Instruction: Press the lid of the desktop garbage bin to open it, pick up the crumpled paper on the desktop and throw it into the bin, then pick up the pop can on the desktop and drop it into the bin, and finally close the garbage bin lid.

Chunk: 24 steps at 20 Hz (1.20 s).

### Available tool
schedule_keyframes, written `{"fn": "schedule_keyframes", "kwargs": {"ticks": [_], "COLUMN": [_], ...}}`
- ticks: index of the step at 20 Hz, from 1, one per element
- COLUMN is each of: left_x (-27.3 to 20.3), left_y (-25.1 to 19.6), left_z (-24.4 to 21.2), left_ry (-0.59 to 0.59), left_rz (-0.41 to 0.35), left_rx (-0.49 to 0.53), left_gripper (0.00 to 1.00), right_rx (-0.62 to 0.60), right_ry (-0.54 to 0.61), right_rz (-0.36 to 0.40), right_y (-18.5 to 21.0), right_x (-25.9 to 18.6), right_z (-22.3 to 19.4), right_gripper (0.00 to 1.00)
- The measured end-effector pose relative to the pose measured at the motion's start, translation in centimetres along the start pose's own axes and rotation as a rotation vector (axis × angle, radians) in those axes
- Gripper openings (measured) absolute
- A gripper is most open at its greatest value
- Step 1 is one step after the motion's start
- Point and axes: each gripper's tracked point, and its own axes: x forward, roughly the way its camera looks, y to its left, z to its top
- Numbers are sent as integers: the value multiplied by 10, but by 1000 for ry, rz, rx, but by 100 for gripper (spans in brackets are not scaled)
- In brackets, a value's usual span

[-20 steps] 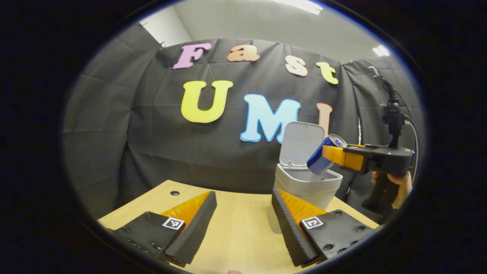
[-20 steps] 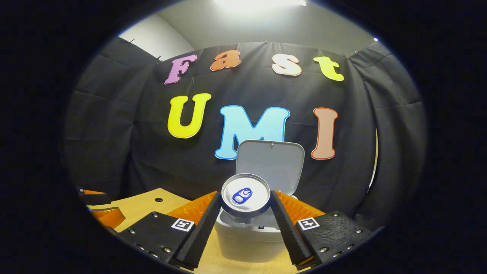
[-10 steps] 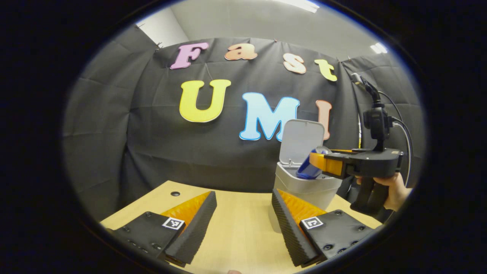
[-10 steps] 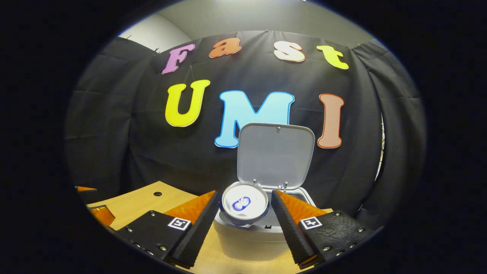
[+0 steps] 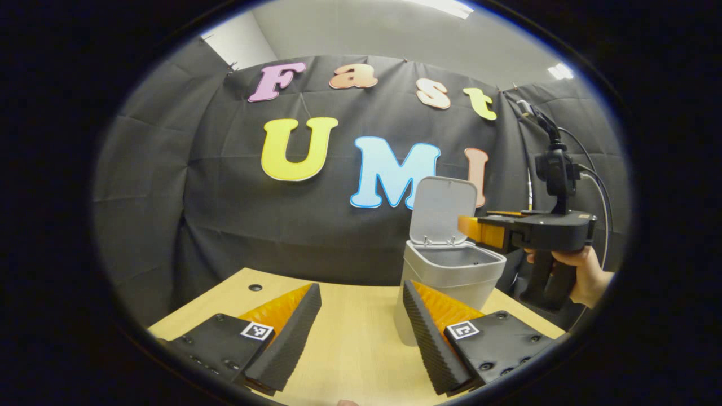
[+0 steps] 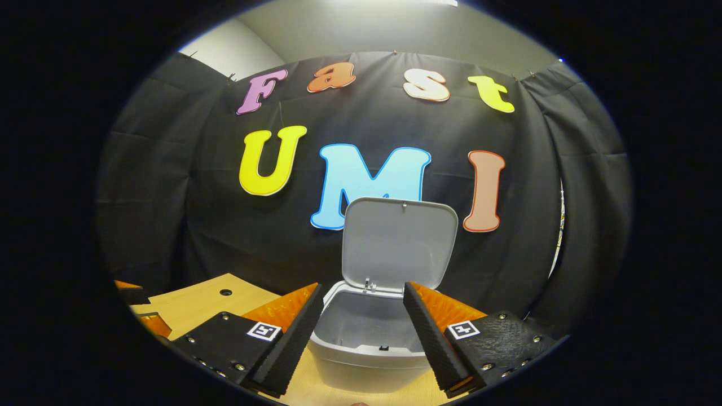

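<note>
The grey desktop bin stands on the wooden table with its lid swung up against the back. In the right gripper view the bin sits just past my right gripper, whose fingers stand open and empty above its mouth, lid upright behind. In the left gripper view that right gripper hovers level over the bin's right rim, held by a hand. My left gripper is open over the table, left of the bin, with nothing between its fingers. The bin's inside is hidden.
A small round hole marks the table's far left corner. The black cloth wall hangs right behind the bin. A cable runs up from the right gripper's camera mast.
The blue pop can left the right gripper's fingers and dropped into the bin. The right gripper opened and drew back slightly to the right. The left gripper stayed put.
</note>
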Motion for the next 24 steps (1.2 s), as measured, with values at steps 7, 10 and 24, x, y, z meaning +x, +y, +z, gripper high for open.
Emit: {"fn": "schedule_keyframes", "kwargs": {"ticks": [7, 10, 24], "left_x": [13, 22, 48], "left_y": [1, 1, 6], "left_z": [0, -1, 34], "left_ry": [-1, 3, 24], "left_rz": [-30, -53, -38], "left_rx": [0, -2, -7], "left_gripper": [94, 96, 96], "right_rx": [-33, -35, 23], "right_ry": [-59, -67, -42], "right_rz": [-37, -56, -126], "right_y": [-16, -24, -60], "right_x": [25, 41, 133], "right_z": [54, 74, 130], "right_gripper": [92, 92, 92]}}
